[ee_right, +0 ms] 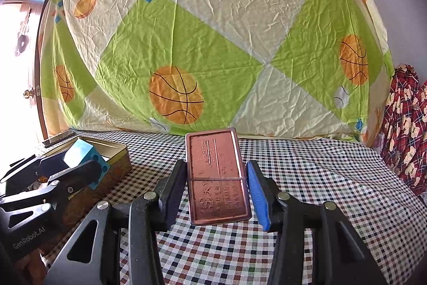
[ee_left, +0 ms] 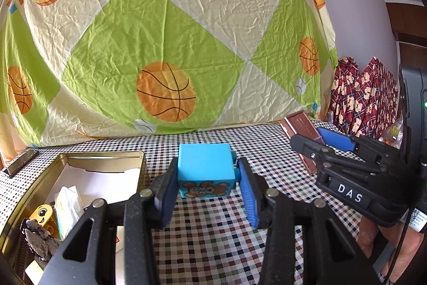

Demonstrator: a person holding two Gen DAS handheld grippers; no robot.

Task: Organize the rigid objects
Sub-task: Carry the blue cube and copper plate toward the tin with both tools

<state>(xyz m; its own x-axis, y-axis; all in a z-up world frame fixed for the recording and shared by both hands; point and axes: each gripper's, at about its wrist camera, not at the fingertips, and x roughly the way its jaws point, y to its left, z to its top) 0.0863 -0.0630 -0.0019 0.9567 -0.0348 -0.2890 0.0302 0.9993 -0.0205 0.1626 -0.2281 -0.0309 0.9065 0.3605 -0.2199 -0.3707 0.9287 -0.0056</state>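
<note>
While the left tongs point(ee_left: 206, 191) clasp the blue cube point(ee_left: 205, 167), the copper tin point(ee_right: 217, 180) sits between the right tongs point(ee_right: 216, 191).

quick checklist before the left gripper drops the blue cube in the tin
1. Cube between the left gripper fingers: ok.
2. Firm grip: cannot tell; a gap shows at the right pad.
3. Tin open: ok, no lid on it.
4. Room in the tin: ok at the back; the front holds small items, a yellow toy among them.
5. Right gripper out of the way: ok; it straddles the copper tin, on the far side from the open tin.
</note>
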